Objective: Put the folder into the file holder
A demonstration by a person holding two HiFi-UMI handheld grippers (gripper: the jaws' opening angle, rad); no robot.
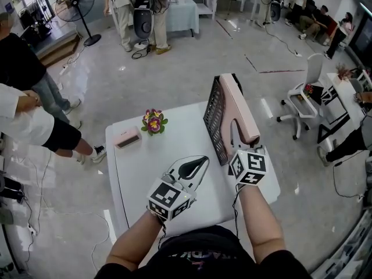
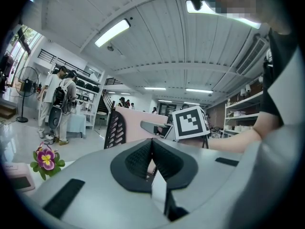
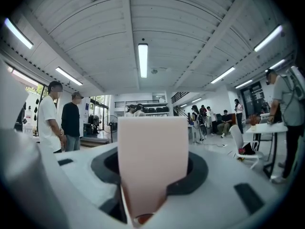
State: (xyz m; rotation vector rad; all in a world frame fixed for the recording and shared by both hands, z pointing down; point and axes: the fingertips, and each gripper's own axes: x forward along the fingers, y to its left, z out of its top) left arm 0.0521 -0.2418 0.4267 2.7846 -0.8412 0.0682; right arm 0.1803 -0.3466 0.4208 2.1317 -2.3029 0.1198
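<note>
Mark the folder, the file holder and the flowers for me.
folder [image 1: 238,100], head view, middle of its pink side
file holder [image 1: 214,118], head view, its black mesh wall
flowers [image 1: 154,121], head view, on the blossoms

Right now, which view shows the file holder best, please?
The head view shows the file holder nearly whole. The left gripper view shows its mesh side; the right gripper view shows only the folder.

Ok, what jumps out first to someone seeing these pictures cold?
The pink folder standing in the black mesh file holder at the white table's right side, its near end between the right gripper's jaws. Next, the left gripper, shut, over the table's middle, and a small flowering plant near the far edge.
</note>
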